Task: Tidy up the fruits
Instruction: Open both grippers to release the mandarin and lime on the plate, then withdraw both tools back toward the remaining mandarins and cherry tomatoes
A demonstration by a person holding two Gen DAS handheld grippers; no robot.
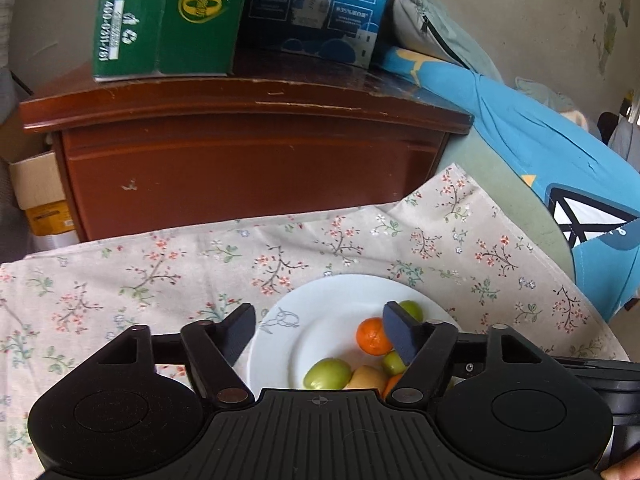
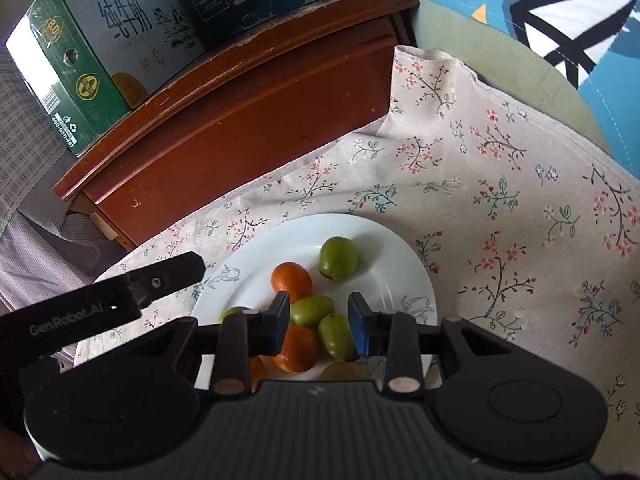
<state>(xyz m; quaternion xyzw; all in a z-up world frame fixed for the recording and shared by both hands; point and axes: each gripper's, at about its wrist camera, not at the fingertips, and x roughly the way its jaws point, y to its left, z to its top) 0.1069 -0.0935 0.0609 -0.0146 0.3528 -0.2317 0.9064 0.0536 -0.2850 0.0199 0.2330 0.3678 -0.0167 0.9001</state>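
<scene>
A white plate (image 1: 304,320) lies on a floral cloth and holds several small fruits. They are oranges (image 1: 374,336), green plums (image 1: 327,373) and a yellowish one (image 1: 366,378). My left gripper (image 1: 320,310) stands open over the plate's near left part with nothing between its fingers. Its right finger (image 1: 400,332) hides part of the fruit pile. In the right wrist view the plate (image 2: 384,248) shows one green plum (image 2: 338,258) lying apart and an orange (image 2: 291,282). My right gripper (image 2: 319,312) hovers narrowly open over the pile, with a green plum (image 2: 312,310) seen between its pads. A left finger (image 2: 176,272) reaches in from the left.
The floral cloth (image 2: 520,200) spreads to the right of the plate. A brown wooden cabinet (image 1: 248,168) stands behind it and carries a green carton (image 1: 160,20) and a blue carton (image 1: 320,4). Blue bedding (image 1: 540,140) lies at the right. A cardboard box (image 1: 36,184) sits at the left.
</scene>
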